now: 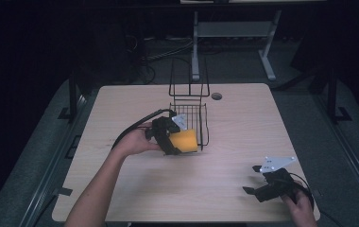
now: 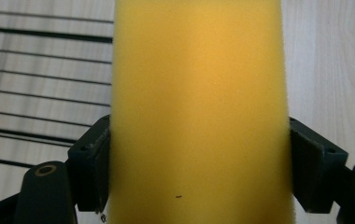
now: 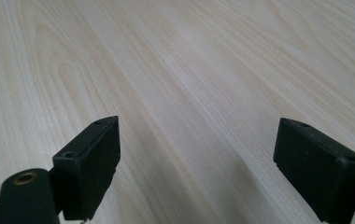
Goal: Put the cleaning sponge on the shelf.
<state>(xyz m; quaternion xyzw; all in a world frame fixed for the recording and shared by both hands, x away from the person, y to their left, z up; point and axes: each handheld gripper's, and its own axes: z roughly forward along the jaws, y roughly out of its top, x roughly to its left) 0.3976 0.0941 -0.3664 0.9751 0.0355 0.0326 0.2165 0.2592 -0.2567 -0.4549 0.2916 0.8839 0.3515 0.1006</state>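
Sponge going into the wire basket
Left gripper (image 1: pixel 180 142) fingers pinch the sponge (image 1: pixel 185 140) at the basket (image 1: pixel 205 124) side; next, lower and release; right gripper (image 1: pixel 255 182) fingers spread over the bench (image 1: pixel 121 113)

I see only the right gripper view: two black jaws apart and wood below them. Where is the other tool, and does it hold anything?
Observer: The left tool is near the table's middle, shut on a yellow sponge.
Operator: Is the sponge near some container?
Observer: Yes, it is at the front edge of a black wire basket; in the left gripper view the basket wires run beside the sponge.
Operator: And my right tool, where is it on the table?
Observer: The right tool is open near the table's front right corner, far from the basket.
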